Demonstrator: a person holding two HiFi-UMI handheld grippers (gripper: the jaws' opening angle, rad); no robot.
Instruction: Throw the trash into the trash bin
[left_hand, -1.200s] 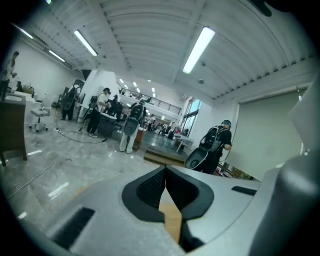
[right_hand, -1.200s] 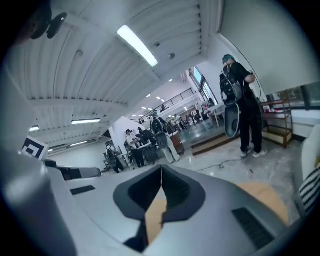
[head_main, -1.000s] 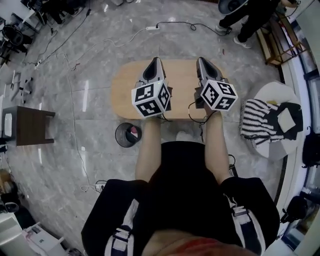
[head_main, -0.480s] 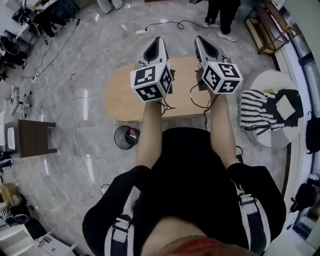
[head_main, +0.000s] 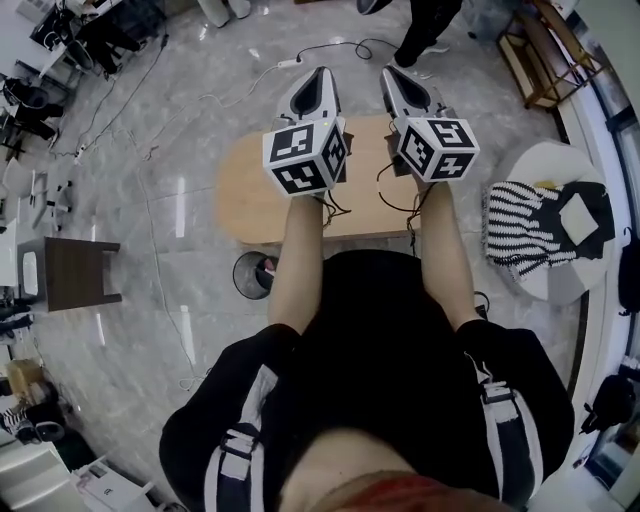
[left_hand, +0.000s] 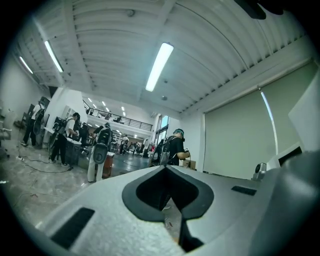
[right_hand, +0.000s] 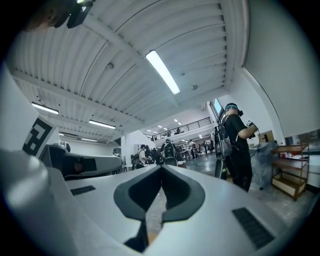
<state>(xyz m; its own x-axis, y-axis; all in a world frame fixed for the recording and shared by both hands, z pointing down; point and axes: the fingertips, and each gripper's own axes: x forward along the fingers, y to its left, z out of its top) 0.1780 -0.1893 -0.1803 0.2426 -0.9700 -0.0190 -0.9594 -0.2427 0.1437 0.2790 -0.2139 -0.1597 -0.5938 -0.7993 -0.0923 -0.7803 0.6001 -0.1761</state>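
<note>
Since second ago: both tools raised, pointing level over tabletop (head_main: 250, 190). Left tool (head_main: 319, 78) jaws pressed together, empty; right tool (head_main: 392, 78) likewise. Pinkish trash (head_main: 266, 266) already inside trash bin (head_main: 252, 277) on floor. Task probably finished.

Bright strip light (left_hand: 159, 66), fisheye edges

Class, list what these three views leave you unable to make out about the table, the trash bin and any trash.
- Trash bin, head view: right side behind the left forearm; reddish contents too small to name.
- Table, head view: its middle lies under the left gripper and right gripper, so any trash there is hidden.
- Both gripper views: each gripper's body fills the lower frame, hiding whatever lies below.
</note>
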